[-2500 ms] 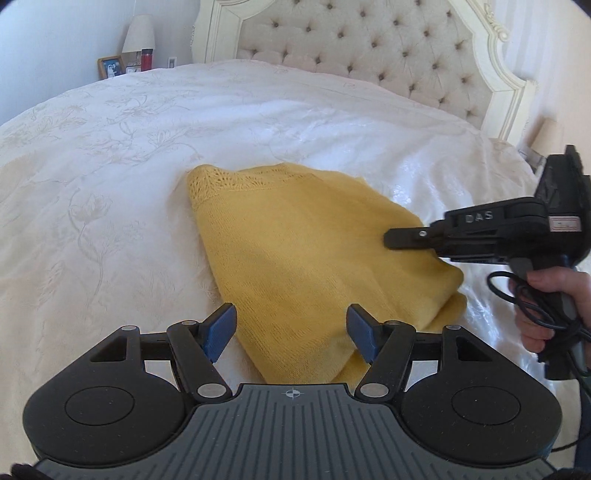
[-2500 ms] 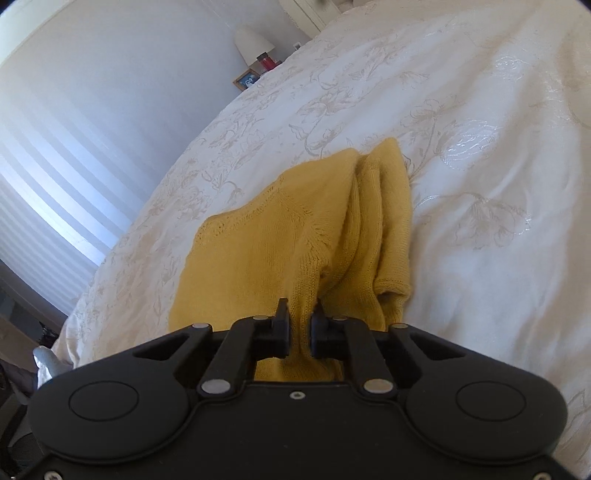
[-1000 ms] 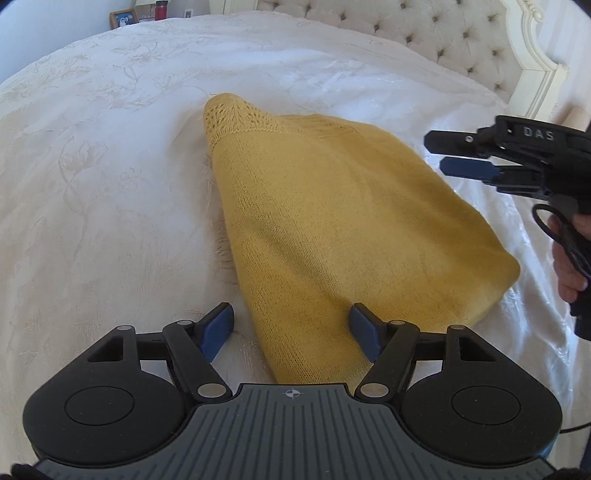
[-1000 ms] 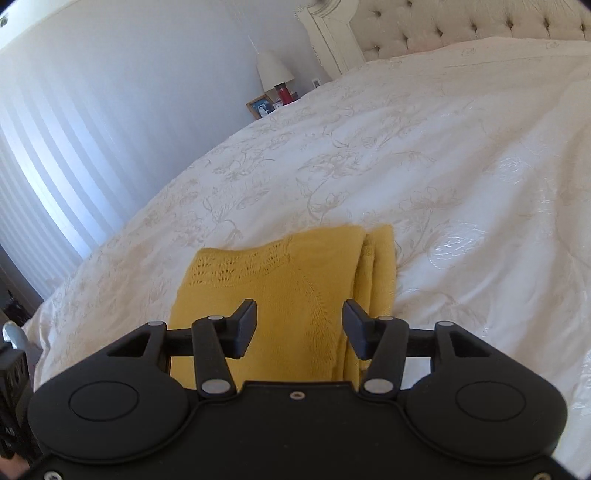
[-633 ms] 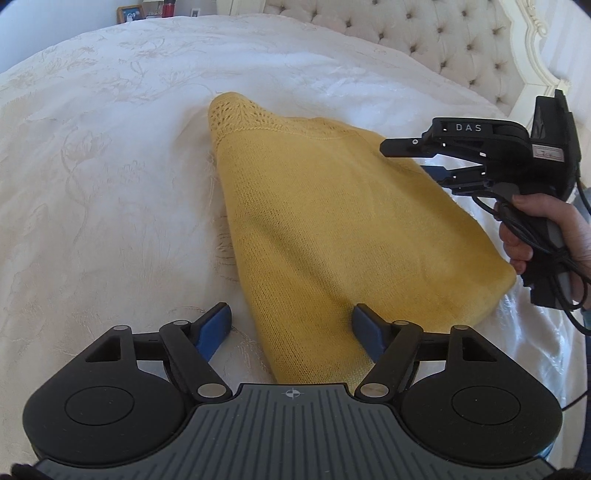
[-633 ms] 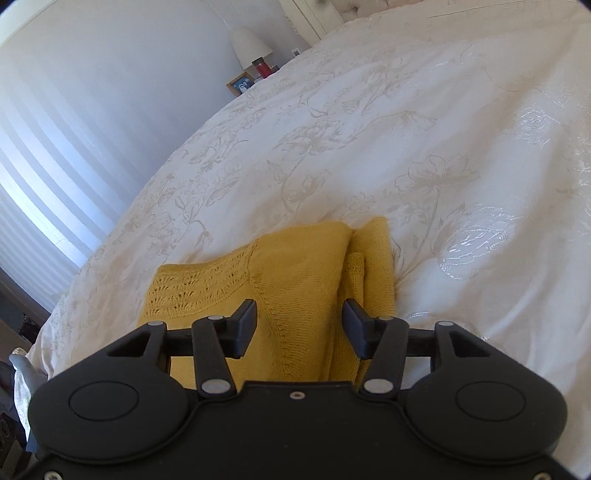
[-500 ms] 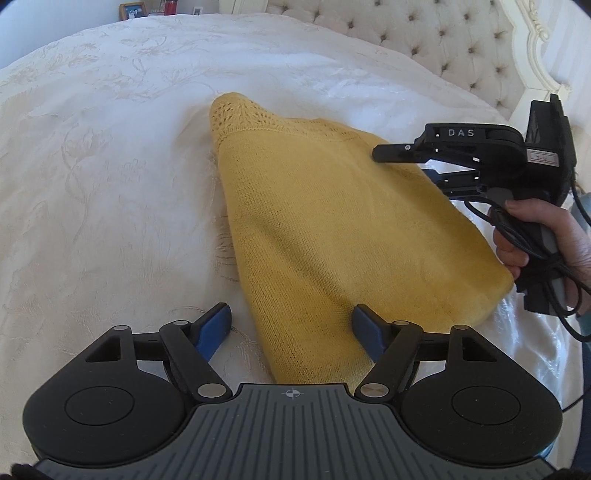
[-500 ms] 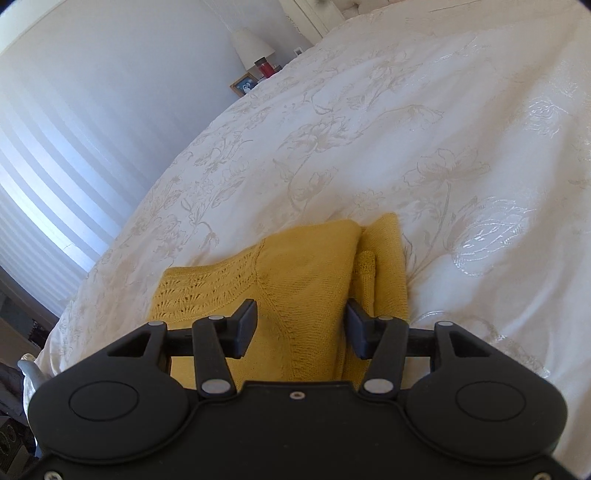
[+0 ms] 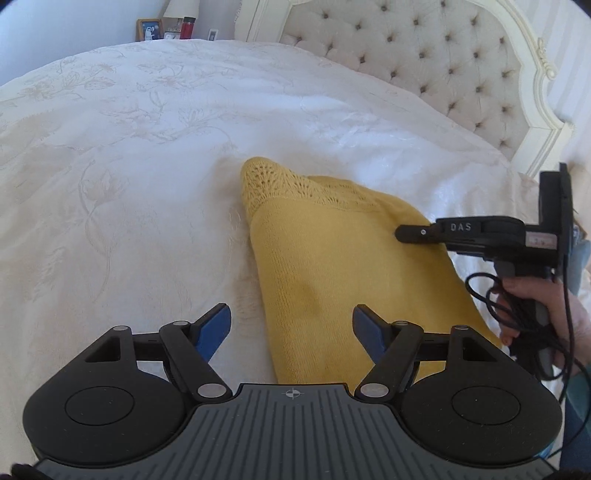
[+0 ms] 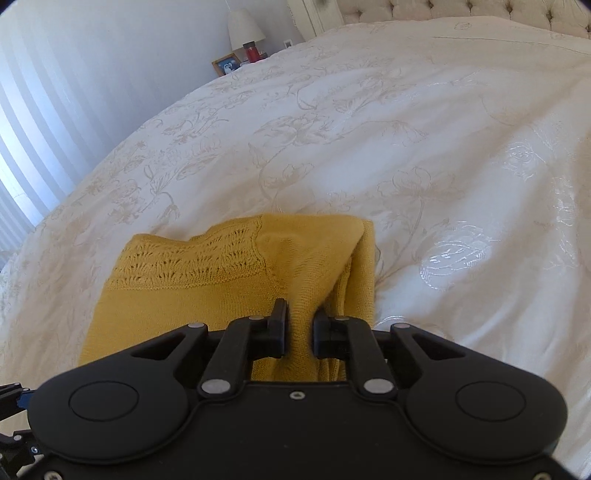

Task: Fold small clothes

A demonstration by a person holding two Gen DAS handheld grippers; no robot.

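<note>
A folded yellow knit garment [image 9: 332, 266] lies on the white bedspread [image 9: 110, 166]; its lacy edge points toward the headboard. My left gripper [image 9: 291, 328] is open, its blue fingertips astride the garment's near end, just above it. My right gripper [image 10: 298, 326] is shut on a pinched ridge of the yellow garment [image 10: 221, 288] near its right folded edge. In the left wrist view the right gripper [image 9: 406, 233] comes in from the right, its tip on the garment's far right side.
A tufted headboard [image 9: 424, 62] stands at the far end of the bed. A nightstand with a lamp [image 10: 245, 26], a photo frame [image 10: 226, 63] and a red cup [image 10: 252, 51] is beside it. The bedspread stretches wide to the left.
My right gripper was open over the garment's right edge and has closed on a pinch of the cloth. The left gripper stayed open and pulled back slightly.
</note>
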